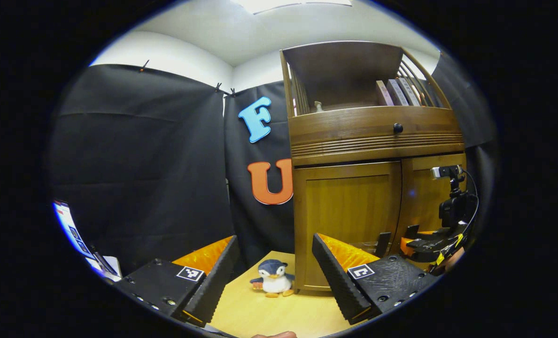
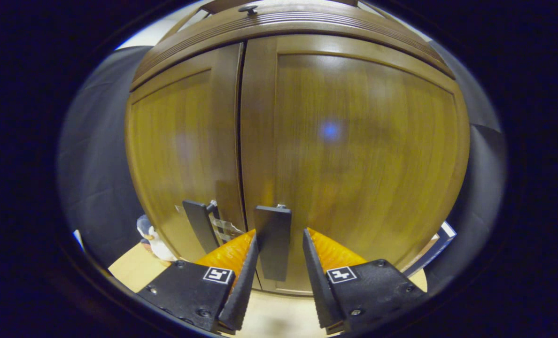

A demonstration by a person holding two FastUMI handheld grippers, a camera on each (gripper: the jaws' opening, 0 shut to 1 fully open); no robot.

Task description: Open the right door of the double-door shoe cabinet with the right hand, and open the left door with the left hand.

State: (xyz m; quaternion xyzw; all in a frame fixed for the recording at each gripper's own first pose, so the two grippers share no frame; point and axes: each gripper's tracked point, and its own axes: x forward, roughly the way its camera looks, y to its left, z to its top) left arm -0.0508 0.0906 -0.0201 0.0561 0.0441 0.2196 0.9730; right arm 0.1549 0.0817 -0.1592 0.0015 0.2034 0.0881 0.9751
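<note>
The wooden shoe cabinet (image 1: 377, 141) stands at the right of the left gripper view, both doors flush and closed. My left gripper (image 1: 274, 244) hangs wide open with nothing in it, short of the left door (image 1: 349, 220) and to its left. That door's black handle (image 1: 382, 241) sits near the centre seam. Farther off, my right gripper (image 1: 420, 246) is up against the right door (image 1: 424, 197). In the right gripper view, my right gripper (image 2: 279, 234) straddles the right door's flat black handle (image 2: 273, 244). The left finger touches it; a small gap stays on the right side. The left door's handle (image 2: 197, 230) is just beside it.
A penguin plush toy (image 1: 273, 278) sits on the light wooden tabletop (image 1: 260, 314) at the cabinet's left front corner. Above the doors are a drawer with a black knob (image 1: 398, 127) and a shelf with books (image 1: 396, 91). A screen (image 1: 70, 227) stands at far left.
</note>
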